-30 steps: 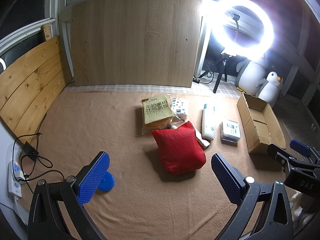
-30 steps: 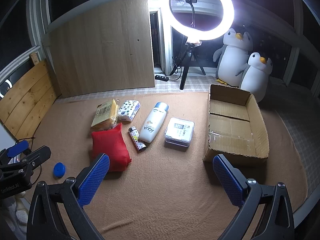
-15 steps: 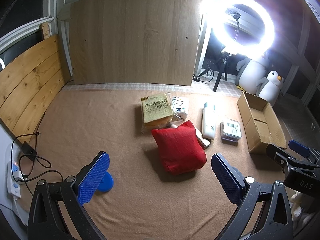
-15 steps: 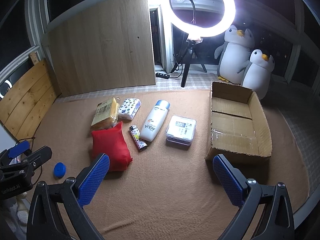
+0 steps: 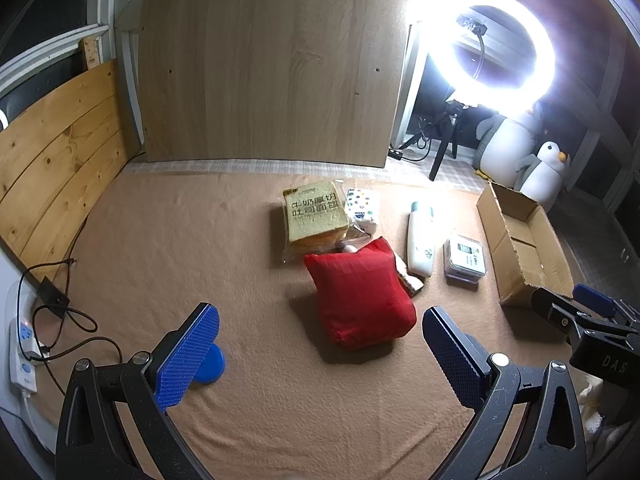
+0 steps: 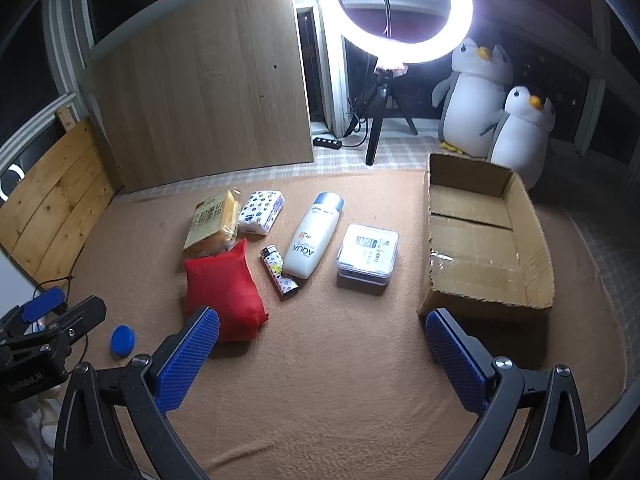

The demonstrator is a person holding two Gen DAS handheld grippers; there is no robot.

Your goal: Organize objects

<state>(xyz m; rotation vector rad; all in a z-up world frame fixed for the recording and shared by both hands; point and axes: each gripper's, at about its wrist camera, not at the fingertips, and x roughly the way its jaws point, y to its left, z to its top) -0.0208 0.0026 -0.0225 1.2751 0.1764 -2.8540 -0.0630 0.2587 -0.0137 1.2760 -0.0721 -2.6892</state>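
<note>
Right wrist, tan carpet (image 6: 340, 360), ring light (image 6: 404, 8)

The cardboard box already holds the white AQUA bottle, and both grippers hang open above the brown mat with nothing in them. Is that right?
Not quite. The right wrist view shows the cardboard box holding nothing; the white AQUA bottle lies on the brown mat, to the left of the clear plastic case. The rest stands: the left gripper and right gripper are both open with nothing in them.
</note>
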